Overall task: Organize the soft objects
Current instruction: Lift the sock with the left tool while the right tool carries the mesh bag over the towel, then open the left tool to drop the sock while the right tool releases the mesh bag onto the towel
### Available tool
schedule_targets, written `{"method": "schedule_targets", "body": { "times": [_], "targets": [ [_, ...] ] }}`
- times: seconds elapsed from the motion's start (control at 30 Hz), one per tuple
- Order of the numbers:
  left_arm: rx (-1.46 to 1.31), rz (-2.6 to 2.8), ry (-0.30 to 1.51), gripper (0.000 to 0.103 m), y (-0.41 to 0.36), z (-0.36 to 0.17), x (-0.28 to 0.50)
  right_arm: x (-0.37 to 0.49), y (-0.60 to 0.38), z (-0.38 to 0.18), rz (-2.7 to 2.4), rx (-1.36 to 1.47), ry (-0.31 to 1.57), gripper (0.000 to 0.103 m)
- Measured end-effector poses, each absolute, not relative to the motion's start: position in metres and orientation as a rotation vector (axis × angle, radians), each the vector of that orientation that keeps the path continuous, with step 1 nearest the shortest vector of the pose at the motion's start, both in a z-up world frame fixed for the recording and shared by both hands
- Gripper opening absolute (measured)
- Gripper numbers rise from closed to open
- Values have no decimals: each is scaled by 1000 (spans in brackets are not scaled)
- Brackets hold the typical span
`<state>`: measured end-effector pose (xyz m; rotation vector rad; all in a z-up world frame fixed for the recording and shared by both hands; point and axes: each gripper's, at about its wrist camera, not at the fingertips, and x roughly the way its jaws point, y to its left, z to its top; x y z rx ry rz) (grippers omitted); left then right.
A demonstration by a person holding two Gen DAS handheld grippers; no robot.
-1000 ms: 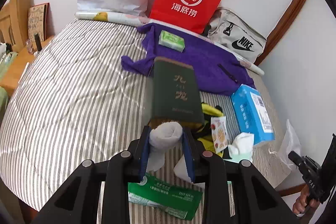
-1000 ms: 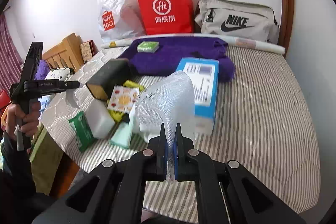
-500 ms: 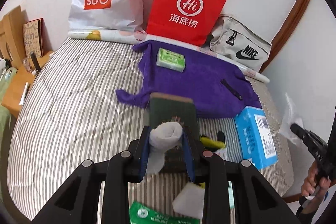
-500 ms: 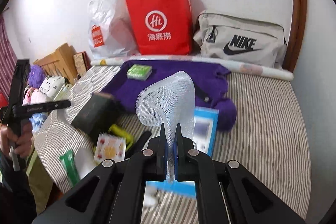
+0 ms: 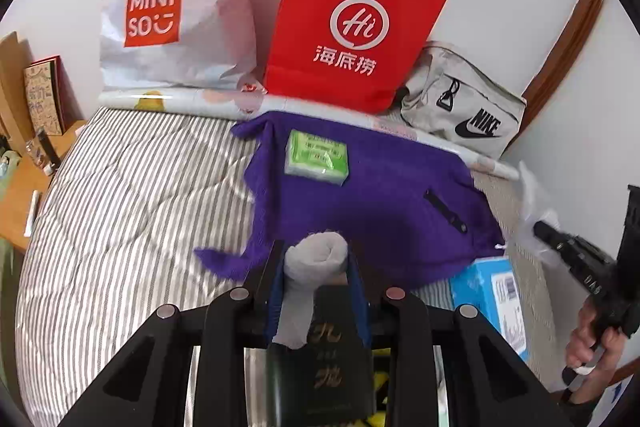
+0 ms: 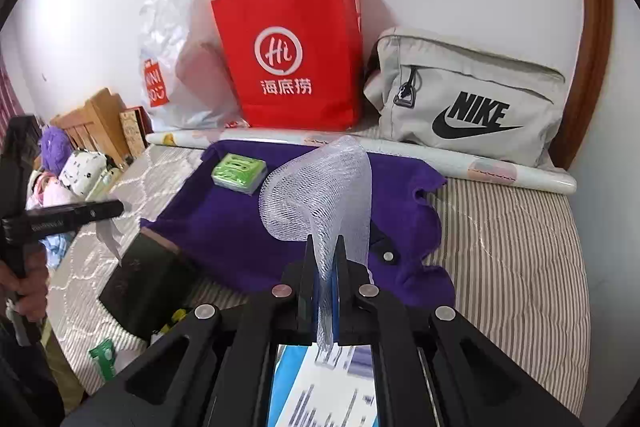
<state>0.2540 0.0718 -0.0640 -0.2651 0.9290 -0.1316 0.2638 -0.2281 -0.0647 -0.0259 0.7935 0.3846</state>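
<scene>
L gripper (image 5: 316,259) clamped on a rolled grey sock (image 5: 314,257), roll sits between the blue pads, loose end hangs down toward cam; held in the air over the near edge of the purple garment (image 5: 360,195). R gripper (image 6: 323,255) pinched nearly flat on a strip of white foam mesh netting (image 6: 316,195), net loops up above the tips & curls over to the left, short tail hangs below the jaws. In L view the R gripper shows at right edge w/ a hand (image 5: 596,343) on its handle, bit of mesh at its tip. In R view the L gripper pokes in from the left, sock end dangling off it. Purple garment lies spread on the striped bed cover (image 5: 120,211), zip pocket facing up; green tissue pack (image 5: 316,157) rests on its far part. Dark green box (image 6: 144,283) w/ gold characters lies just beside the garment's near-left edge, directly under the L gripper. Blue box (image 5: 490,299) touches the garment's near-right corner, R gripper is above it. Green sachet (image 6: 103,355) near bed edge, left of dark box. Yellow item under the dark box, can't tell what. Along the wall: white MINISO bag (image 5: 168,7), red paper bag (image 5: 352,27), grey Nike bag (image 6: 468,99), all behind a rolled mat (image 6: 480,167) at the head of the bed.
</scene>
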Motion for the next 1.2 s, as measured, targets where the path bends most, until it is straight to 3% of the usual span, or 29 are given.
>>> {"method": "schedule_targets", "body": {
  "times": [0.33, 1.2],
  "targets": [
    [-225, -156, 933, 28, 52, -64, 306, 297, -216, -92, 376, -83, 855, 5],
    [-240, -127, 1167, 29, 47, -153, 383, 360, -207, -159, 408, -84, 1074, 7]
  ]
}}
